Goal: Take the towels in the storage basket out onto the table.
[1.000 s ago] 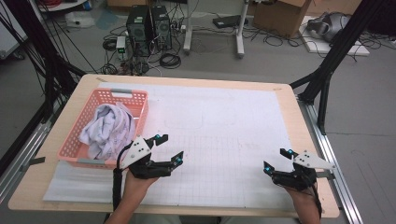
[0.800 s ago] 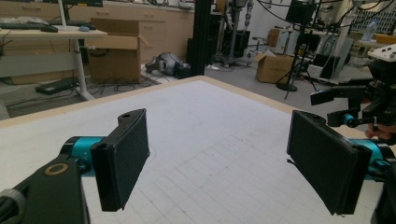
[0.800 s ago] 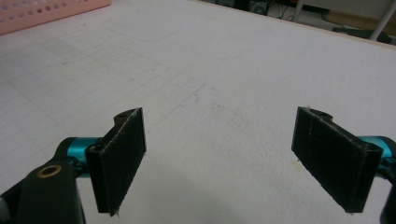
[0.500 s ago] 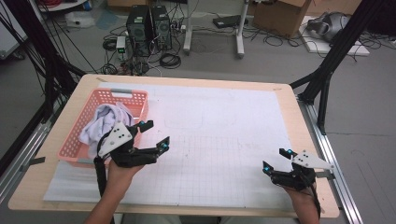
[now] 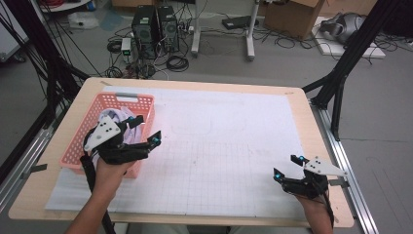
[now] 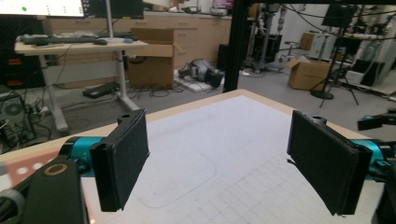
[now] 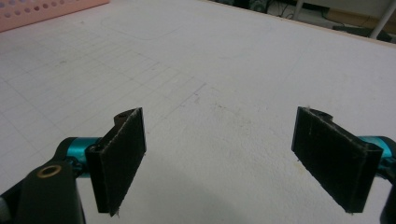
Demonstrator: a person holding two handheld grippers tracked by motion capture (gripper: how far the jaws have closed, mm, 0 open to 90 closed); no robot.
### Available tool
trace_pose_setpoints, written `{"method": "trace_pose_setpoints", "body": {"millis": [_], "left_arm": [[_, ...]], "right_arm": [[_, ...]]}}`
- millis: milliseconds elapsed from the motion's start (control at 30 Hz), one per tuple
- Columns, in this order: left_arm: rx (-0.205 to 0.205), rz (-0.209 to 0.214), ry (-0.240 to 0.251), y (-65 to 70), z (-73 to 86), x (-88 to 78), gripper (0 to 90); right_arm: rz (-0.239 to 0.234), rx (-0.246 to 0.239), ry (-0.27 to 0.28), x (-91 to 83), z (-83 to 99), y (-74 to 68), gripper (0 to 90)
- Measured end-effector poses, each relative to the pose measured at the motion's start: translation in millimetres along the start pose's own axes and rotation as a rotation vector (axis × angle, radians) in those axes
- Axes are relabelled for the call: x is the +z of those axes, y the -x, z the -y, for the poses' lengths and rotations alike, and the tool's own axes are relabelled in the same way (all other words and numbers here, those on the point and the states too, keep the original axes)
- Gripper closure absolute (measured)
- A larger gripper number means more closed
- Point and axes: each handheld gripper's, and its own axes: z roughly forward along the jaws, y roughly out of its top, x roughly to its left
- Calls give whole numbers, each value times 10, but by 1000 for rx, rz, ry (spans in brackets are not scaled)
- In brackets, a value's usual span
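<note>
The tabletop (image 5: 292, 105) is the biggest thing here, a pale wood slab covered almost edge to edge by a white gridded mat (image 5: 229, 146). At its left side sits a pink basket (image 5: 139, 105) holding a bundle of light cloth (image 5: 119, 117) — the thing this work seems to be about. The left tongs (image 5: 146, 129) hang over the basket's near right corner, jaws spread wide and empty, just above the cloth. The right tongs (image 5: 287, 166) rest low at the near right of the mat, also wide open, holding nothing.

To do the pick well, I judge the left tongs should dip straight down into the basket and close on a raised fold of cloth rather than a flat patch, keeping clear of the basket's wall so the jaws do not snag the lattice.

The basket sits close to the tabletop's left edge, so lifting toward the middle is safer — the mat between the two tongs lies bare, with plenty of room to spread the cloth.
</note>
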Motion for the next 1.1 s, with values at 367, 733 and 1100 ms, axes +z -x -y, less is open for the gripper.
{"method": "trace_pose_setpoints", "body": {"millis": [367,733,1100], "left_arm": [[-31,-130,-91,-504,-21,-150,172],[-92,-278,-286,-939,137,-202,173],[-154,-398,-608,-1297,397,15,200]], "right_arm": [[6,8,0,-5,6,12,164],[3,5,-4,14,6,10,164],[1,-2,-8,25,11,9,164]]}}
